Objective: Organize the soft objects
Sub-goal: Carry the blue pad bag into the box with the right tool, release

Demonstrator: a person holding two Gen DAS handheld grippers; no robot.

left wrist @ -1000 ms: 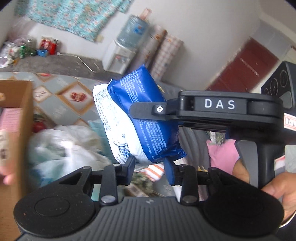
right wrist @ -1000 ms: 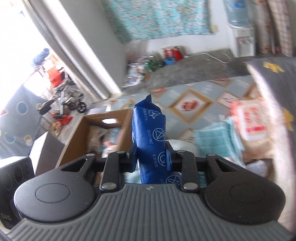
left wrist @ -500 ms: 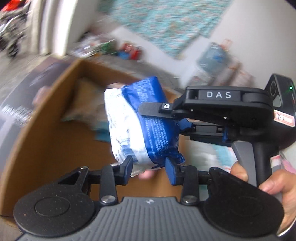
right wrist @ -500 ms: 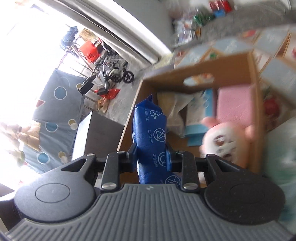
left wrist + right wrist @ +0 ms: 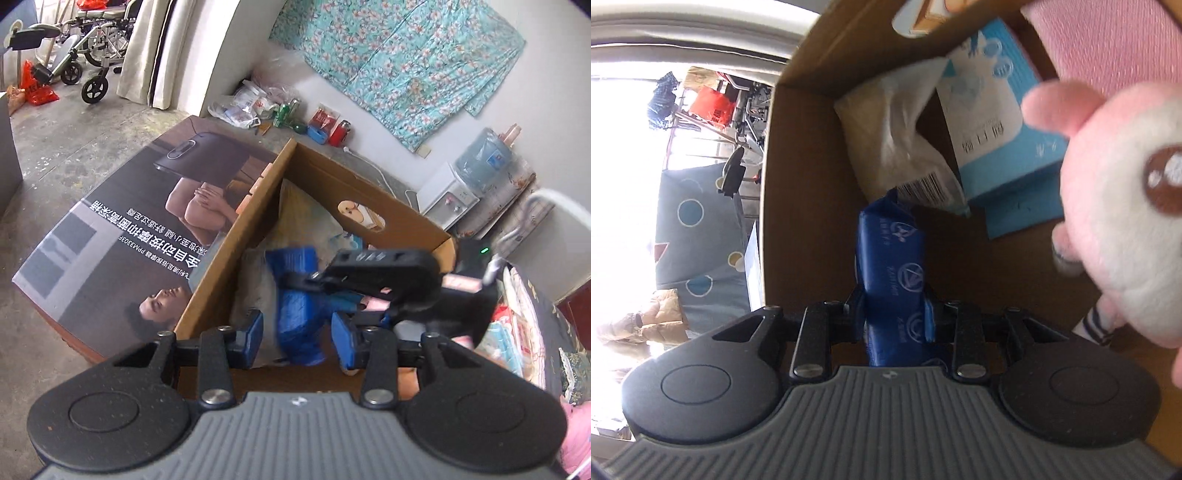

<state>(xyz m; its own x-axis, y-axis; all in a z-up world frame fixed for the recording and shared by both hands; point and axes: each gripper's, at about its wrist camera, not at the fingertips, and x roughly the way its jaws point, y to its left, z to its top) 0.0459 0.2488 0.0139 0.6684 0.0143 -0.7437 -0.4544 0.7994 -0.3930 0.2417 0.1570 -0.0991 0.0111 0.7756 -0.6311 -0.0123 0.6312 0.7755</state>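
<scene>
Daylight; window (image 5: 624,122) glare blown out, pack (image 5: 295,306) motion-blurred, fisheye edges bent.

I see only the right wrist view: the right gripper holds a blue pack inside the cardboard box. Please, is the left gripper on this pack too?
Observer: The left gripper straddles the blue pack, but its jaws have just been opening; one pad stands clear.
Operator: And outside the box, on that side?
Observer: A large printed panel showing people adjoins the cardboard box wall.
Operator: Anything behind the box?
Observer: A water dispenser against the wall.
</scene>
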